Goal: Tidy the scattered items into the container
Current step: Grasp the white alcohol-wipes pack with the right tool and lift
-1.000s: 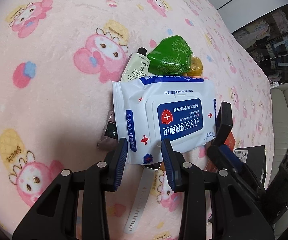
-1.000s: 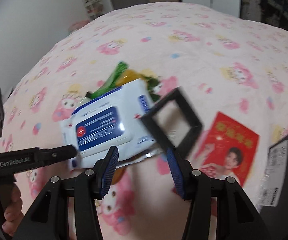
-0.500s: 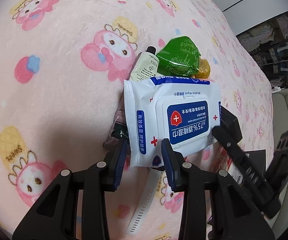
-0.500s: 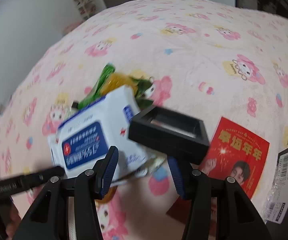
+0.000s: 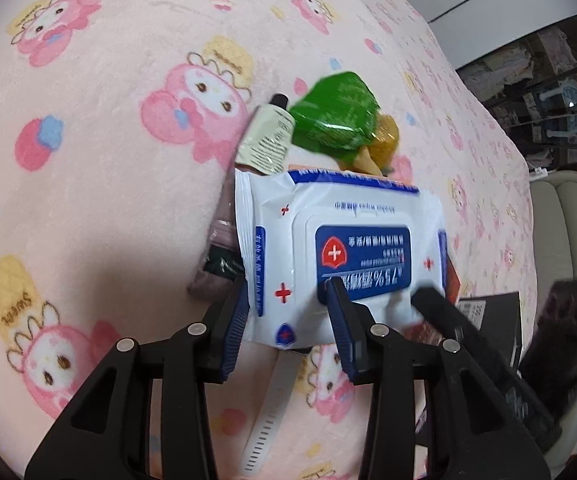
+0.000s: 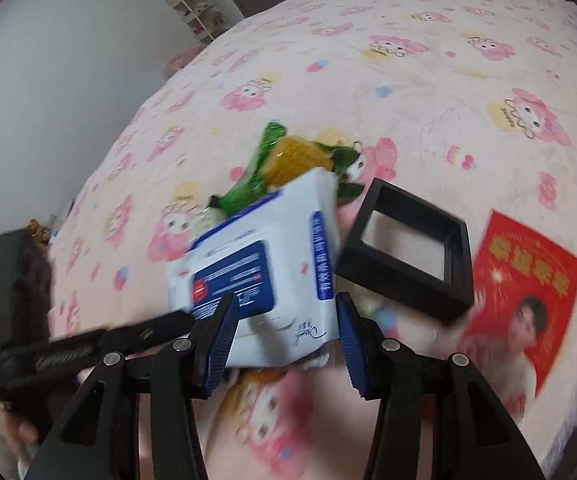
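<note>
A white and blue pack of alcohol wipes [image 5: 340, 248] lies on the pink cartoon blanket, on top of a pile. My left gripper [image 5: 288, 308] is open with its fingers either side of the pack's near corner. My right gripper [image 6: 284, 320] is open around the pack's other end [image 6: 264, 268]. A green packet [image 5: 334, 118], a yellow item [image 5: 384, 136] and a small cream bottle [image 5: 266, 140] lie just beyond. A black square frame [image 6: 408, 248] lies to the right of the pack in the right wrist view.
A red card with a portrait [image 6: 524, 280] lies right of the frame. A white strap [image 5: 266, 420] lies on the blanket under my left gripper. A dark pouch [image 5: 218, 264] sticks out left of the pack. A black box [image 5: 492, 312] sits at the right.
Both grippers have moved closer to the wipes pack. The black frame has left the right gripper's fingers and now lies on the blanket to the right.
</note>
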Demonstrator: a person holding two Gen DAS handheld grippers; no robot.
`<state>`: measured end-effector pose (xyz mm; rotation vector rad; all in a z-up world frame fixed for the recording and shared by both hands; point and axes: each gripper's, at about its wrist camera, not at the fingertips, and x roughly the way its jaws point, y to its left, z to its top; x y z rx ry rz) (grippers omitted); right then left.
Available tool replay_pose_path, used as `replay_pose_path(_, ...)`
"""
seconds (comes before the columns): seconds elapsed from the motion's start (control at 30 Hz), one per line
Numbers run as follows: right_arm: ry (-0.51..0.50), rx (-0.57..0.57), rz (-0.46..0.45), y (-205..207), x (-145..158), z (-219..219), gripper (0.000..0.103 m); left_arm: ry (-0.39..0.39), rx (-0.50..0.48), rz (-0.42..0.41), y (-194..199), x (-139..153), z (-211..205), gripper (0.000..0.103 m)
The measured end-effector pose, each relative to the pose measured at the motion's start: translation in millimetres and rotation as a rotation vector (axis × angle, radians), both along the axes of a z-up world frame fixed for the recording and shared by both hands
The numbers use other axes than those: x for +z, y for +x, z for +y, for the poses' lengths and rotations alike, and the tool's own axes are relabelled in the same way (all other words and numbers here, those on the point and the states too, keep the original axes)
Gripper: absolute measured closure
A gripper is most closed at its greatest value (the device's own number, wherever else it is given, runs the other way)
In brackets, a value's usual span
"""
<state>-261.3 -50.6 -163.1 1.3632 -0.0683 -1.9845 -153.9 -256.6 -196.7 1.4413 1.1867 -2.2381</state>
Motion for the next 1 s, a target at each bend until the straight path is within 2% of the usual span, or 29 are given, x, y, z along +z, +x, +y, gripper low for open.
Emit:
replay_pose_path(0.1, 0.041, 0.017, -0.014, 22, 5, 9, 0.058, -0.003, 0.007, 0.004, 2, 3, 0, 0.062)
replay_pose_path(0.2, 0.077, 0.002, -0.017, 27, -3, 15, 0.058, 0.009, -0.007, 0.003, 0, 2, 2, 0.062)
replay_pose_path(0.3, 0.031, -0.037, -0.047, 13, -12, 19, 0.058, 0.027, -0.031, 0.001, -3, -1, 4, 0.062)
replay_pose_path(0.4, -0.039, -0.047, -0.106, -2, -23, 19, 0.058, 0.045, -0.056, -0.001, -6, -3, 7, 0.047)
replay_pose_path(0.5, -0.048, -0.066, -0.132, -10, -27, 17, 0.061, 0.063, -0.080, -0.003, -9, -6, 9, 0.050)
replay_pose_path(0.6, -0.027, -0.043, -0.066, 8, -8, 20, 0.062, 0.081, -0.108, 0.000, -8, -3, 16, 0.054)
replay_pose_path(0.63, -0.023, -0.039, -0.059, 15, -4, 25, 0.063, 0.087, -0.119, 0.005, -6, 1, 21, 0.059)
replay_pose_path(0.7, -0.023, -0.038, -0.058, 30, 5, 36, 0.064, 0.098, -0.142, 0.013, 0, 9, 31, 0.059)
replay_pose_path(0.83, -0.017, -0.079, -0.082, 54, 11, 69, 0.064, 0.048, -0.197, 0.016, 6, 26, 62, 0.059)
replay_pose_path(0.93, 0.040, -0.108, -0.074, 74, 9, 89, 0.064, 0.049, -0.236, -0.007, 10, 26, 85, 0.059)
replay_pose_path(1.0, 0.054, -0.115, -0.092, 86, 4, 98, 0.064, 0.010, -0.259, -0.035, 11, 25, 97, 0.059)
